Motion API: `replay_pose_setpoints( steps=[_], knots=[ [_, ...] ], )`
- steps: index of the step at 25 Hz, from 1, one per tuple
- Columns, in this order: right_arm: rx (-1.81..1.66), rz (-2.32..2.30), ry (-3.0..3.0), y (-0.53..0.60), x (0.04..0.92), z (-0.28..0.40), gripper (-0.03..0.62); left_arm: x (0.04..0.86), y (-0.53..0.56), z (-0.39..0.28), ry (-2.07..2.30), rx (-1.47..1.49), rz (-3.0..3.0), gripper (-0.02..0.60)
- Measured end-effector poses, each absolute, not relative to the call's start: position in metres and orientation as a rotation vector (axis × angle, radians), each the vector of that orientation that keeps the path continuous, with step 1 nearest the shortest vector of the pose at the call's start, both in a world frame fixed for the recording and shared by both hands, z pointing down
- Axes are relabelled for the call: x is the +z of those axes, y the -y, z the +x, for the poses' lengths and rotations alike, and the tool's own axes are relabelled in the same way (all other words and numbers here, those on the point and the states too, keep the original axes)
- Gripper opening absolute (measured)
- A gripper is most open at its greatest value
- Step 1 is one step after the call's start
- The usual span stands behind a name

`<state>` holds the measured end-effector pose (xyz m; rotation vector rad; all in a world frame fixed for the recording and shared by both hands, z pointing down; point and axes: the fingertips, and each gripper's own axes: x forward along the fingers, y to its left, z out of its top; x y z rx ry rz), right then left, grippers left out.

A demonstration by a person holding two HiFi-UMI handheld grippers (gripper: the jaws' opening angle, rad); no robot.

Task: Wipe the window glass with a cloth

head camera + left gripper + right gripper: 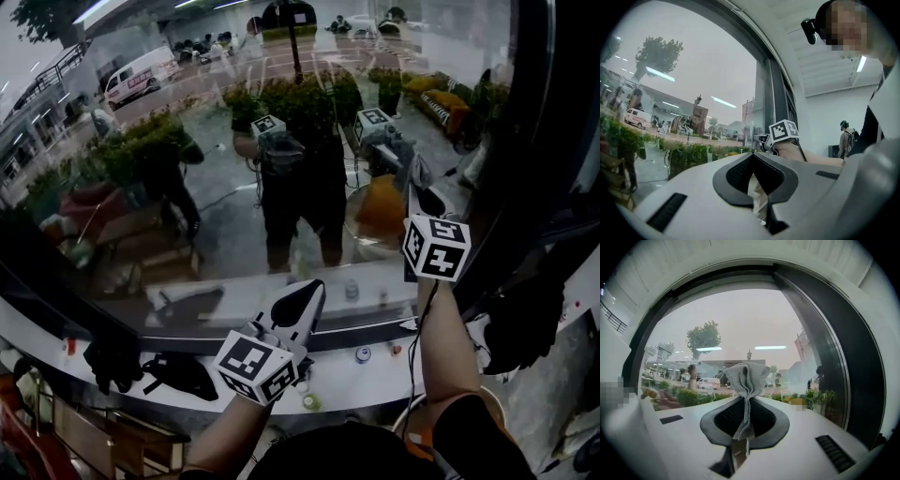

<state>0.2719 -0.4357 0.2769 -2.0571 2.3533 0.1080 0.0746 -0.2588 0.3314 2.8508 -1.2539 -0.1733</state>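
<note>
Grey knit cloth (746, 378) is pinched tight in the right hand-held gripper (744, 399), its bunched end poking out past the tips and its length running along the jaws. The glass (740, 329) lies dead ahead of it, toward the pane's right side. Touching or just shy? Can't tell. The left hand-held gripper (752, 159) sits lower, over the sill (375, 361), jaws closed on nothing, so the right one is nearer the pane and looks set to lead the wipe. No readable writing anywhere, only patterned cubes (436, 247) on both.
</note>
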Motion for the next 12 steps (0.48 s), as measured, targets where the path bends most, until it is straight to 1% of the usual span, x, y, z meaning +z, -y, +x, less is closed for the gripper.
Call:
replay_pose_setpoints(
  steps=[3, 12],
  knots=[
    [0.123, -2.075, -2.354, 0.435, 0.277, 0.234, 0.044, 0.333, 0.257, 0.036, 1.267, -0.186, 2.841, 0.008],
    [0.128, -2.059, -2.404, 0.437, 0.278, 0.231, 0.044, 0.336, 0.255, 0.041, 1.288, -0.180, 2.826, 0.008]
  ],
)
